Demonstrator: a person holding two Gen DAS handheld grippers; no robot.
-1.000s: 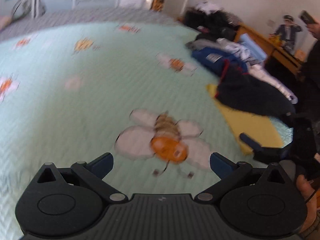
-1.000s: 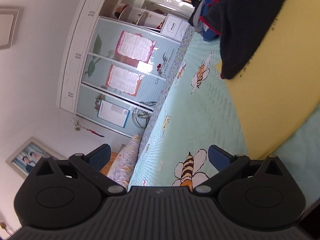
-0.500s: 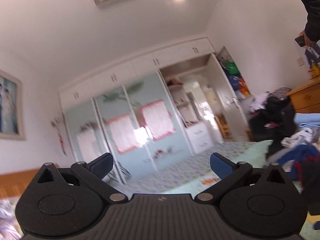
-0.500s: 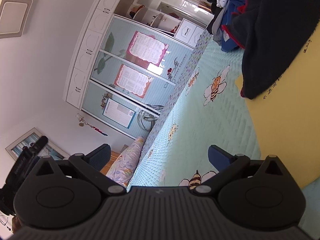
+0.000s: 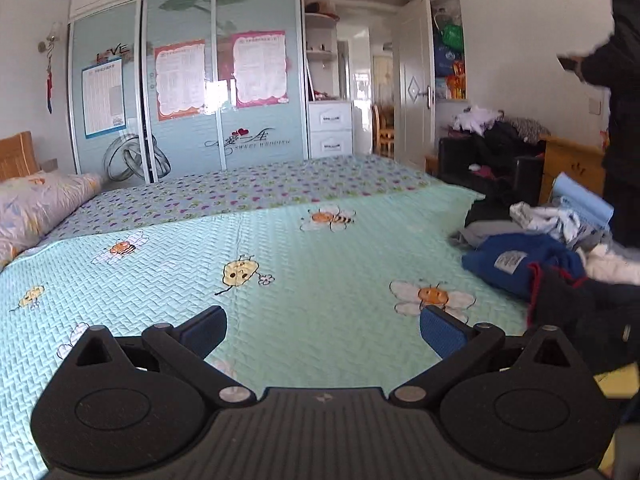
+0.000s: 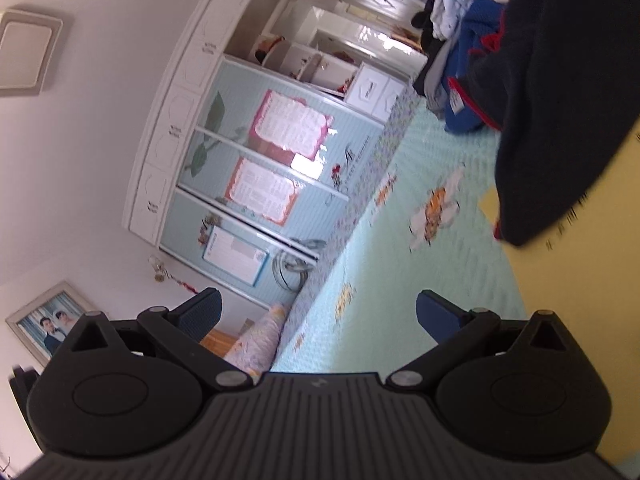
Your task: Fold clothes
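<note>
Home bedroom. Big bed (image 5: 280, 248) w/ mint quilted bee-print cover, pillow (image 5: 36, 204) at its left end by a wooden headboard (image 5: 16, 156). Far wall: built-in wardrobe (image 5: 184, 92) w/ sliding doors, posters taped on, upper cupboards above. Open white door (image 5: 412, 80) next to it, shelves packed w/ stuff beside. Framed portrait photo (image 6: 52, 326) on wall in right wrist view. Loose clothes pile (image 5: 540, 248) at bed's right edge; wooden dresser (image 5: 572, 164) behind. Person in dark clothing (image 5: 620, 120) stands at far right.

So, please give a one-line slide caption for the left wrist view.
Open left gripper hovering over mint-green bee-print quilt, with unfolded clothes pile at right.
</note>
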